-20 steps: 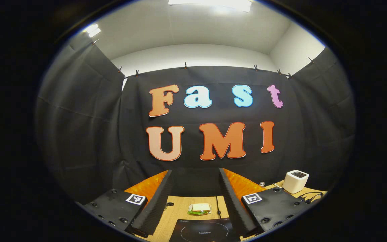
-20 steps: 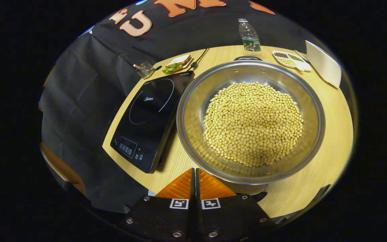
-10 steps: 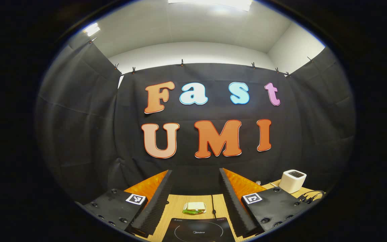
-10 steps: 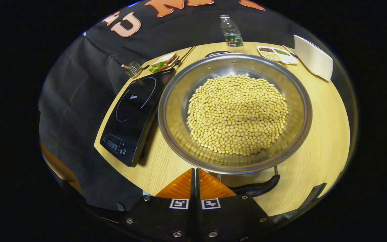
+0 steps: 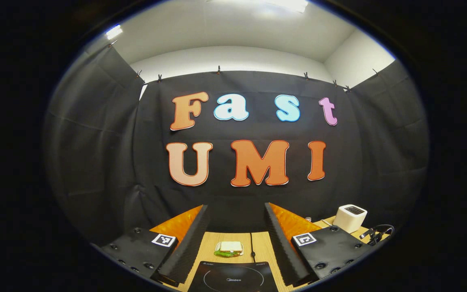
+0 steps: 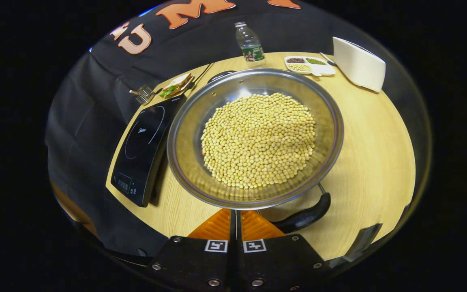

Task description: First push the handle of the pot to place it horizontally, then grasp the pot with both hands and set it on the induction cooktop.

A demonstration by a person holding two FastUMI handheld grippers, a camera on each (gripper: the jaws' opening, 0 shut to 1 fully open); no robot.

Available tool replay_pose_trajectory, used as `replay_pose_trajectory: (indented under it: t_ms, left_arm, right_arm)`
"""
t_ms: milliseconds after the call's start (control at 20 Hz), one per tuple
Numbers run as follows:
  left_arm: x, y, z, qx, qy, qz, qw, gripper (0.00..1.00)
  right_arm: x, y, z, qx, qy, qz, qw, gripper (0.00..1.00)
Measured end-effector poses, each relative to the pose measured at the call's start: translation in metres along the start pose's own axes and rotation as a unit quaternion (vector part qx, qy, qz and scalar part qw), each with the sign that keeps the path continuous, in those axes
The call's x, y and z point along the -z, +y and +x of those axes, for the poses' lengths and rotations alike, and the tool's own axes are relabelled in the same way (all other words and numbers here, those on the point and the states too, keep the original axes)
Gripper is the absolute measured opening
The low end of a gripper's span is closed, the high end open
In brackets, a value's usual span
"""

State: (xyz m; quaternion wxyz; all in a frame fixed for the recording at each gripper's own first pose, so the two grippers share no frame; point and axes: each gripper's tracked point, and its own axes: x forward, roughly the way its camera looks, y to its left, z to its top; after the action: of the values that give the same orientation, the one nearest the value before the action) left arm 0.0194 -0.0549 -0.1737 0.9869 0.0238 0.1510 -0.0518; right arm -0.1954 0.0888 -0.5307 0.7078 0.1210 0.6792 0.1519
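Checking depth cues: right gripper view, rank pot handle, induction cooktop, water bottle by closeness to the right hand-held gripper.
1. Pot handle: just right of the right hand-held gripper, at the pot's near side.
2. Induction cooktop: left, beside the pot.
3. Water bottle: far table edge, behind the pot.

A staged kitchen corner inside a recording booth: black cloth [image 5: 95,162] clipped up as walls (white room walls above), a wooden table [image 6: 371,162] bearing an induction cooktop [image 6: 140,146], a sandwich [image 6: 175,84] and a toaster [image 5: 350,217].
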Motion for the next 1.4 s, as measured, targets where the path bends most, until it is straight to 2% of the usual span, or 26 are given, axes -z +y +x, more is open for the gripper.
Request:
replay_pose_trajectory:
  t_ms: [1100, 1250, 1400]
  left_arm:
    - [0.035, -0.026, 0.022, 0.016, 0.038, 0.008, 0.999, 0.90]
    - [0.044, -0.027, 0.024, 0.017, 0.047, 0.009, 0.999, 0.89]
    - [0.056, -0.029, 0.027, 0.018, 0.058, 0.011, 0.998, 0.89]
  right_arm:
    - [-0.047, -0.097, 0.002, 0.101, -0.005, -0.001, 0.995, 0.00]
    - [-0.053, -0.123, 0.005, 0.142, -0.004, -0.001, 0.990, 0.00]
    - [-0.058, -0.133, 0.007, 0.144, 0.000, 0.017, 0.989, 0.00]
